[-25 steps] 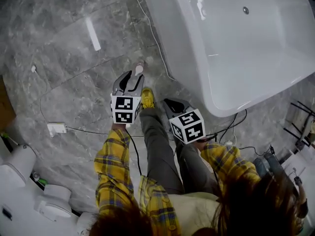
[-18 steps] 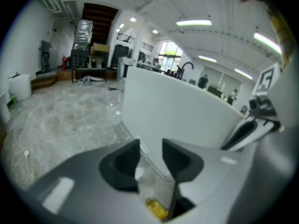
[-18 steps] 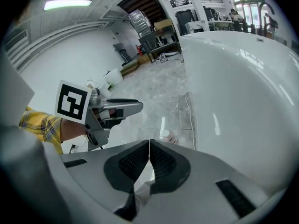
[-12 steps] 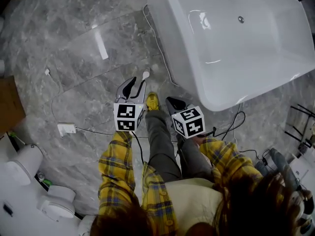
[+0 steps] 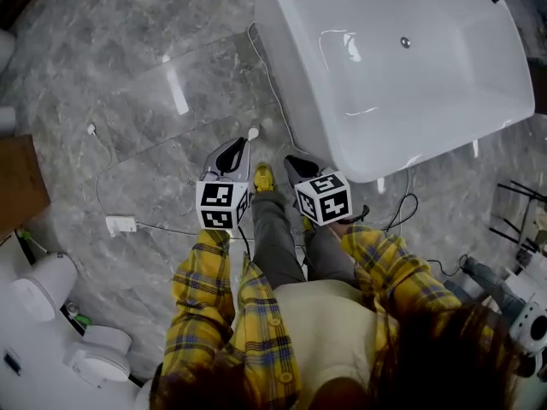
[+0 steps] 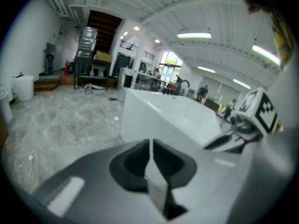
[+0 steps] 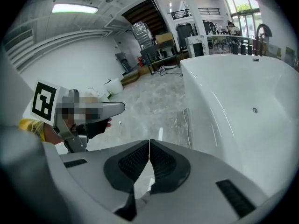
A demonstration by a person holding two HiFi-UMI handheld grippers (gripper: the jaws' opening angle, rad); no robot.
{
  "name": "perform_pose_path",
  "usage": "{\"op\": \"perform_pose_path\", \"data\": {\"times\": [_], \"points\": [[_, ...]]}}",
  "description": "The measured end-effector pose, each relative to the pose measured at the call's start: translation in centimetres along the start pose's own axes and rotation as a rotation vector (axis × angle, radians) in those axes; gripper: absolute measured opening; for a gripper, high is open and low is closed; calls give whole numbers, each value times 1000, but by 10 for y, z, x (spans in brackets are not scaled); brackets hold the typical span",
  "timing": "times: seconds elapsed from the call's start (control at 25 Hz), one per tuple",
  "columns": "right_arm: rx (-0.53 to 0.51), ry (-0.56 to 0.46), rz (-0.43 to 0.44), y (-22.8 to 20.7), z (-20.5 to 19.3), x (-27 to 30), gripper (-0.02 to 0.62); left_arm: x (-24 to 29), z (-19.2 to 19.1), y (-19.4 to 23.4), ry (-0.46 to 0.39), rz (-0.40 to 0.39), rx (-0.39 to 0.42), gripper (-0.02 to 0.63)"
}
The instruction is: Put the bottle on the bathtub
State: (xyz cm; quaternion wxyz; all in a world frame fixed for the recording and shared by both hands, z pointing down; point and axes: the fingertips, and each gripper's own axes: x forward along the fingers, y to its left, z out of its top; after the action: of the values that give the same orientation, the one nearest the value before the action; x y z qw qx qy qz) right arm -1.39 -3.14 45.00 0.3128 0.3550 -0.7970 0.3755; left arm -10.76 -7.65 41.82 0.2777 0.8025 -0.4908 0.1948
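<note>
Left gripper has its jaws pressed together, and the right gripper is clamped tight too. Both hover side by side near the white bathtub, over the grey marble floor.

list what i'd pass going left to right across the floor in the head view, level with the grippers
brown box → white adapter → left gripper → yellow shoe → right gripper
</note>
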Motion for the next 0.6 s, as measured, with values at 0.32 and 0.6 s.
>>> {"op": "perform_pose_path", "data": {"times": [0.32, 0.6], "points": [[1, -76, 7, 15, 30, -31, 14, -33, 30, -14, -46, -27, -41, 8], [-15, -111, -7, 19, 43, -59, 14, -56, 37, -31, -25, -48, -19, 8]]}}
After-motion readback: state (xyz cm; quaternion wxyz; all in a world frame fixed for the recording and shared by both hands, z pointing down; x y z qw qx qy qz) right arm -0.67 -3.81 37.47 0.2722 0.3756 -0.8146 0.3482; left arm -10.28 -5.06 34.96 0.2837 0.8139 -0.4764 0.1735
